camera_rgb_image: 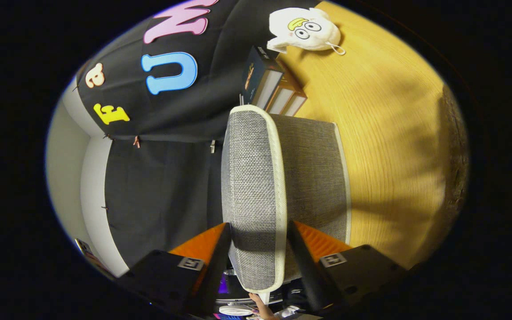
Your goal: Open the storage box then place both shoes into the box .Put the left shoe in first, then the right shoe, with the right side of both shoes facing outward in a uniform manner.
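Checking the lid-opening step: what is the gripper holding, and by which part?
The gripper is shut on the storage box's grey fabric lid, fingers pinching its white-piped edge.

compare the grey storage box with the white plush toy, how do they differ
The storage box is grey woven fabric with white trim, boxy, and sits between the claw fingers. The plush toy is white, rounded, with a cartoon face, lying well beyond the claw past the books. Both rest on the wooden table.
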